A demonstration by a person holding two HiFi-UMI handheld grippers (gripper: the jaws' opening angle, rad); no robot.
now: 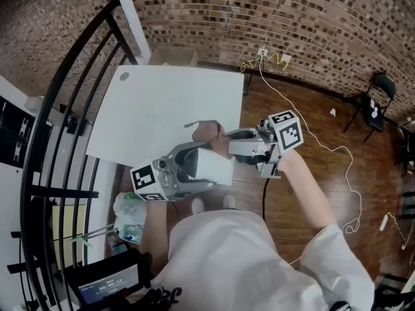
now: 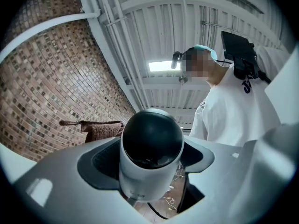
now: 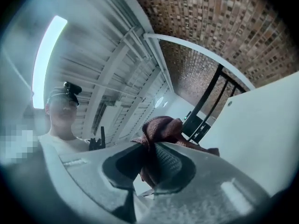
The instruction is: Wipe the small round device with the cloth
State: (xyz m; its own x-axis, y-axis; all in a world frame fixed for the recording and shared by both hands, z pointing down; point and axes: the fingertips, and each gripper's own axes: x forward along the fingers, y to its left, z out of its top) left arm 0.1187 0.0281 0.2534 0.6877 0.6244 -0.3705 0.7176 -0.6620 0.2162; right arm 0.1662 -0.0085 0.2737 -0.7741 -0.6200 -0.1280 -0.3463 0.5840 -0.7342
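Gleaming black dome on white-bodied device (image 2: 151,153); cloth (image 3: 162,128) reddish-brown, bunched.

We can read almost nothing here. The small screen (image 1: 107,284) at the lower left of the head view shows a row of pale digits, too blurred for us to make out. The dark print on the person's white shirt (image 2: 246,85) is just as illegible. The marker cube at the left (image 1: 148,180) and the one at the right (image 1: 286,129) bear only black-and-white square patterns, no letters.
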